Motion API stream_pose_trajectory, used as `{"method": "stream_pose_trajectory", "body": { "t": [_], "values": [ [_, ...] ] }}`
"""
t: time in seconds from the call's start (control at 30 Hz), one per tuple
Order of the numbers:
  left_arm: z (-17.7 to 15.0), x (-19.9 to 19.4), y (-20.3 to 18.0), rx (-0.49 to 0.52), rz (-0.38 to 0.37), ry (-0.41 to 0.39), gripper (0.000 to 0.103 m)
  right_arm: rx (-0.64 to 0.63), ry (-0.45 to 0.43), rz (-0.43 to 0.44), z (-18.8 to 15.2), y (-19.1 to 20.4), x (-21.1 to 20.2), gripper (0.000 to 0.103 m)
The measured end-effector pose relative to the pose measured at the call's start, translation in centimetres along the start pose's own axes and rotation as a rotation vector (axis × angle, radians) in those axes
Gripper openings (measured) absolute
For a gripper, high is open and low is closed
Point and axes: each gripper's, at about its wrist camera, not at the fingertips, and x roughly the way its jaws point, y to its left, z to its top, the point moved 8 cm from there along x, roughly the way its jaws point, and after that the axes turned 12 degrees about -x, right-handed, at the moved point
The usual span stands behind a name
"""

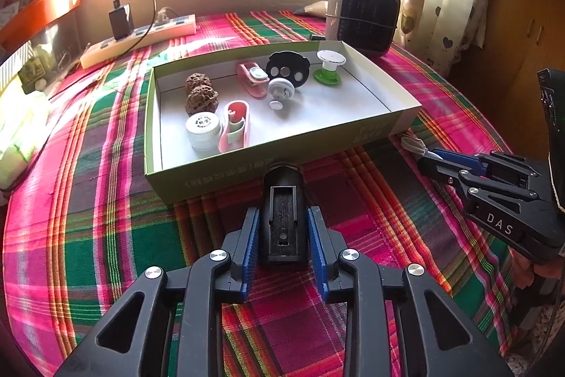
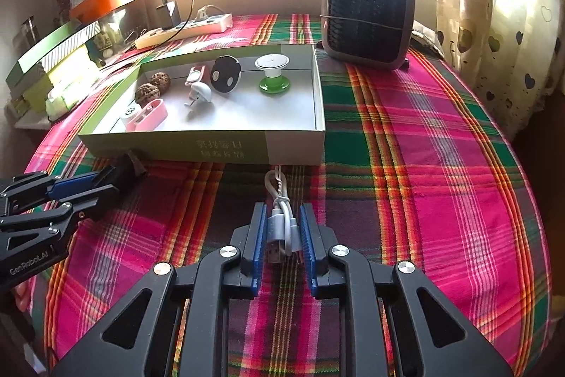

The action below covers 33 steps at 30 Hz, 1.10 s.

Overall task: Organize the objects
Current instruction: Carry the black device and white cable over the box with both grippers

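One box [image 1: 275, 161] holds two walnuts [image 1: 201, 92], two pink cases [image 1: 235, 122], two spools [image 1: 330, 66], one jar [image 1: 203, 131] and one black disc [image 1: 286, 69]. Outside: one flashlight [image 1: 282, 218], one cable [image 2: 280, 218], one heater [image 1: 363, 15], one power strip [image 1: 141, 36].

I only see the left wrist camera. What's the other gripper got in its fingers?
Observer: The right gripper is shut on a bundled white USB cable.
Operator: Which way is the plug pointing?
Observer: The metal USB plug points back toward the camera, between the blue pads.
Operator: Is the cable in the box yet?
Observer: No, it is outside, with its looped end near the front wall of the box.
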Motion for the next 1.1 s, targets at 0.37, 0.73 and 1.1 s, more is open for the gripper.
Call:
{"method": "stream_pose_trajectory", "body": {
  "t": [0.37, 0.73, 1.1],
  "values": [
    [0.0, -0.4, -0.1, 0.002, -0.001, -0.008, 0.025, -0.012, -0.021, 0.020, 0.3, 0.7, -0.7, 0.020],
    [-0.4, 0.6, 0.1, -0.029, -0.015, 0.021, 0.025, -0.014, -0.021, 0.028, 0.3, 1.1, -0.7, 0.020],
    [0.0, 1.0, -0.2, -0.023, 0.016, 0.007, 0.025, -0.021, -0.022, 0.037, 0.4, 1.4, -0.6, 0.020]
  ]
}}
